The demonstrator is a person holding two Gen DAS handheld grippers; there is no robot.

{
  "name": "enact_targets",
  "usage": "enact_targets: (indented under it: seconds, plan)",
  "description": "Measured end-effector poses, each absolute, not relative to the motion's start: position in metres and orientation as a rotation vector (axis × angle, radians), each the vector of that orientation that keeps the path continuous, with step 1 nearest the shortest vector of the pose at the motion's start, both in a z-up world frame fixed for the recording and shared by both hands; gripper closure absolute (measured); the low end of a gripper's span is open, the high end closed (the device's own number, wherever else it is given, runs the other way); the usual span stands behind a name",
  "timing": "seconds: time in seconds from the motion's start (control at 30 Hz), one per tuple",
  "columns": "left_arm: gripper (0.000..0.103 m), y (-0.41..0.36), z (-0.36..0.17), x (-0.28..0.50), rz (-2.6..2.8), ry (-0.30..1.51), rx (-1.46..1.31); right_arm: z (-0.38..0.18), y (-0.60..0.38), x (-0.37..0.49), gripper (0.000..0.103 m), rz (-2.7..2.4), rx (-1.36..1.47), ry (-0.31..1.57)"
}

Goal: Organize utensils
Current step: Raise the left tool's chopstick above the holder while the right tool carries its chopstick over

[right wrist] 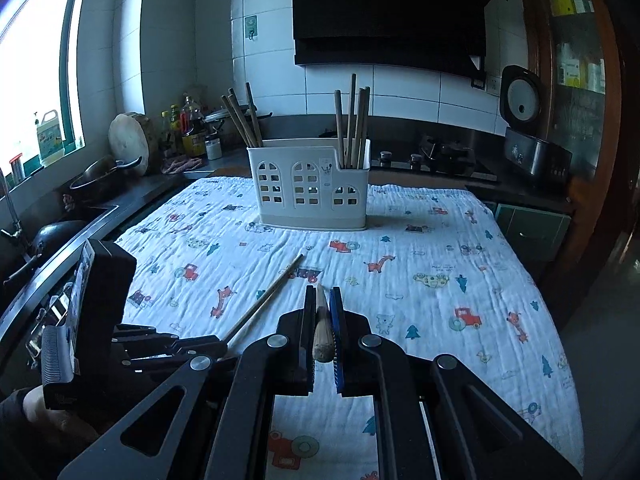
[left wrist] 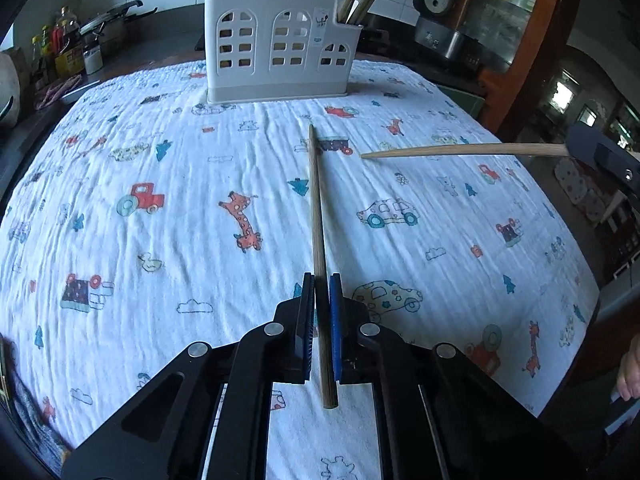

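Observation:
A wooden chopstick [left wrist: 316, 200] lies lengthwise on the cartoon-print cloth [left wrist: 160, 240], and my left gripper [left wrist: 322, 280] is shut on its near part. From the right wrist view this same chopstick [right wrist: 272, 290] slants out of the left gripper [right wrist: 224, 350]. My right gripper [right wrist: 322, 292] is shut on a second chopstick [right wrist: 322, 336], held above the cloth and seen end-on. In the left wrist view that chopstick [left wrist: 460, 150] pokes in from the right gripper [left wrist: 576, 150]. A white house-shaped utensil holder [left wrist: 280, 44] [right wrist: 308, 188] stands at the far edge, with several chopsticks in its left and right compartments.
The cloth [right wrist: 440, 300] covers the whole table. Behind the holder are a hob [right wrist: 432, 160] and a rice cooker [right wrist: 528, 136]. Bottles [right wrist: 188, 128], a round wooden block [right wrist: 130, 140] and pans [right wrist: 100, 180] line the left counter. A hand [left wrist: 630, 372] shows at the right edge.

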State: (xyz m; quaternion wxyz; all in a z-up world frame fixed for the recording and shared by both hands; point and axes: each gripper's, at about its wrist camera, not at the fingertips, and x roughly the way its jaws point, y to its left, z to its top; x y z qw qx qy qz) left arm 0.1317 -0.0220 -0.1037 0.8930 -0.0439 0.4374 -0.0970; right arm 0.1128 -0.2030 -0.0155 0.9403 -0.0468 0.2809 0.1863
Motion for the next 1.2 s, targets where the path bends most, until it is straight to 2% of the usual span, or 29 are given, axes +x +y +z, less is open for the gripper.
enact_targets:
  seconds: [0.4,0.67,1.2]
  plan:
    - [0.098,0.003,-0.003,0.138,-0.289,0.723,-0.057,0.041,-0.192,0.146,0.096,0.468,-0.198,0.588]
    - [0.098,0.006,0.031,0.171,-0.338,0.712,-0.042,0.079,-0.181,0.182,0.096,0.524,-0.207,0.619]
    - [0.098,0.029,0.151,0.238,-0.250,0.514,0.008,0.167,-0.141,0.263,0.096,0.559,-0.192,0.506]
